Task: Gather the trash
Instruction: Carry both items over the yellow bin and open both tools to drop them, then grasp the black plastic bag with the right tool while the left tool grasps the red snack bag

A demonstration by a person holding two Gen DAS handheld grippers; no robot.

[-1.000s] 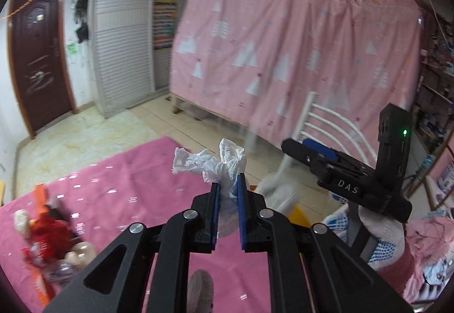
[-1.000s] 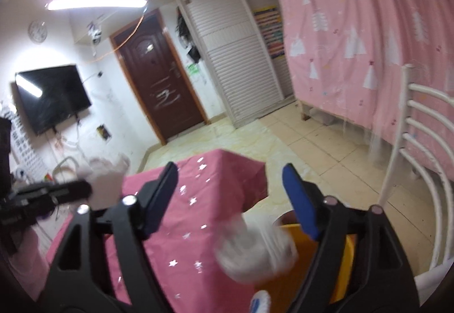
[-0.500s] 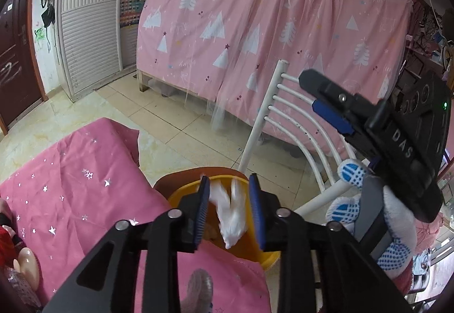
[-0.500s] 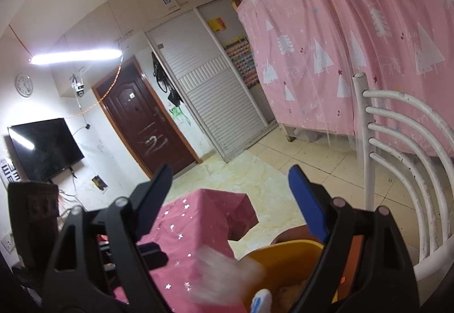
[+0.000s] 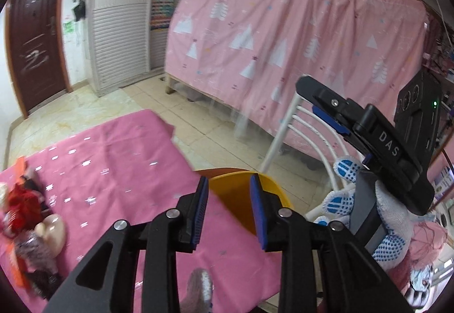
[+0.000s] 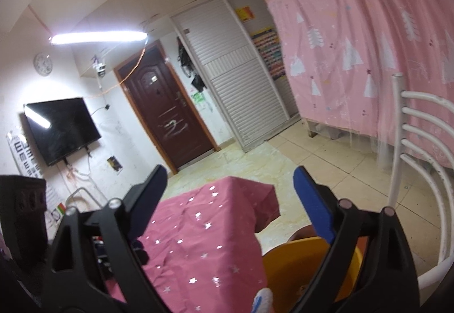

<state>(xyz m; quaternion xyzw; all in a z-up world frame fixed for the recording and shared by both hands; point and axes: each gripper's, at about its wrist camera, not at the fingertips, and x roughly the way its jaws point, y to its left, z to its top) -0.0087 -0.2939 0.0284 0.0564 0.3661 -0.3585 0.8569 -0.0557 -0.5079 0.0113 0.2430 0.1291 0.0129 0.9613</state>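
Observation:
My left gripper (image 5: 229,188) is open and empty, at the table edge just in front of the yellow bin (image 5: 241,196). The bin stands on a chair seat beside the pink star-patterned tablecloth (image 5: 113,171). The bin also shows in the right wrist view (image 6: 298,267). My right gripper (image 6: 229,179) is open wide and empty, held above the bin and the table corner; it shows in the left wrist view (image 5: 326,111), held by a gloved hand. A pile of red and grey clutter (image 5: 25,228) lies on the table at the left. No tissue is visible.
A white metal chair back (image 6: 420,148) stands right of the bin. A pink curtain (image 5: 283,43) hangs behind it. A dark door (image 6: 164,114), white shutter cupboards (image 6: 241,92) and a wall TV (image 6: 59,128) are across the tiled floor.
My left gripper carried a white crumpled tissue to the yellow bin, opened and let it go. The tissue is gone from view. The right gripper stayed open and rose slightly.

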